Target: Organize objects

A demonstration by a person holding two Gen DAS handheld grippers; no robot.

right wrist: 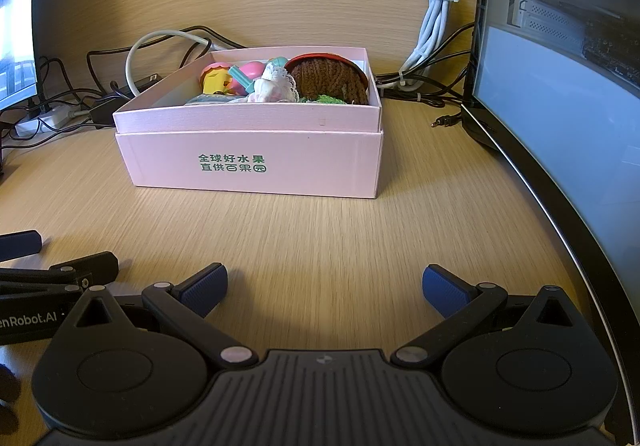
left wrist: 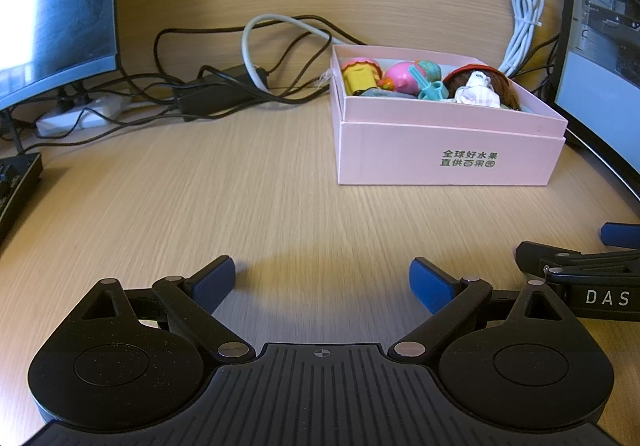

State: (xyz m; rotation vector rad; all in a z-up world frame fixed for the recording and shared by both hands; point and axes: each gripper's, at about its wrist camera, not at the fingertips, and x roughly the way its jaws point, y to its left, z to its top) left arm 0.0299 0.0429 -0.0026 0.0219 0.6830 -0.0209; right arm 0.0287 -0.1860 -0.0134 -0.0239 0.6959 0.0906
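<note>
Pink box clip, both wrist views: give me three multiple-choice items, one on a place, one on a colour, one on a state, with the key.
1. Where does the brown knitted toy lie?
A. In the pink box
B. On the bare desk
C. In the right claw

2. What colour is the print on the box front?
A. Red
B. Green
C. Black

3. How do the left claw and right claw stand?
A. Both shut on toys
B. Left open, right shut
C. Both open and empty

Key: 1 A, the toy sits inside the box walls at the right end. 2 B, the characters on the front panel are green. 3 C, each wrist view shows the blue pads wide apart with only the desk between them.
</note>
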